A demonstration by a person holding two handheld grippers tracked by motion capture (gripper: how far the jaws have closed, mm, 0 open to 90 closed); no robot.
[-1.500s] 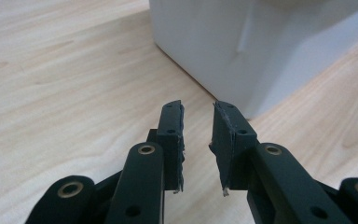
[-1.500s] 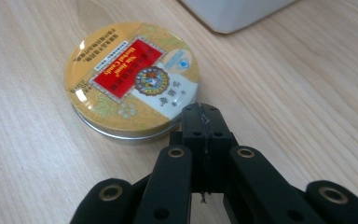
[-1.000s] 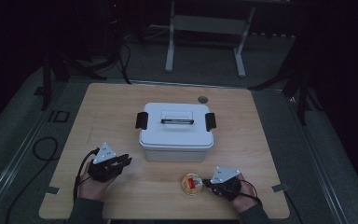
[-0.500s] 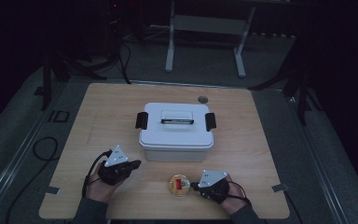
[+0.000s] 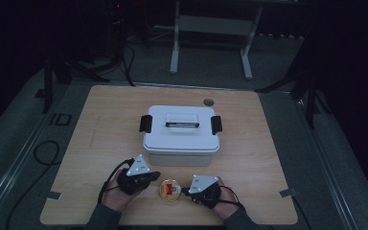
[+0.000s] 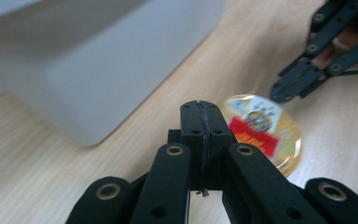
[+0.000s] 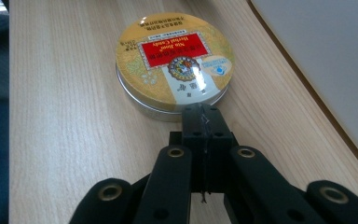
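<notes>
A round yellow tin (image 5: 170,189) with a red label lies flat on the wooden table (image 5: 268,143), near its front edge. My left gripper (image 5: 154,176) is shut and empty, its tip just left of the tin (image 6: 261,133), with the jaws pressed together (image 6: 200,109). My right gripper (image 5: 184,190) is also shut, and its joined tips (image 7: 200,112) rest against the rim of the tin (image 7: 175,63) from the right. In the left gripper view the right gripper (image 6: 284,91) shows beyond the tin. A white lidded box (image 5: 181,135) with black latches stands just behind both grippers.
The box's wall (image 7: 326,60) runs close along the right gripper's side. A small dark round hole (image 5: 208,102) sits in the table behind the box. Tape marks the front corners (image 5: 287,192). Metal stand legs (image 5: 175,48) are on the floor beyond the table.
Both hands have moved inward toward each other. The tin has slid left along the table with the right gripper against it. The left gripper has come right, close to the tin.
</notes>
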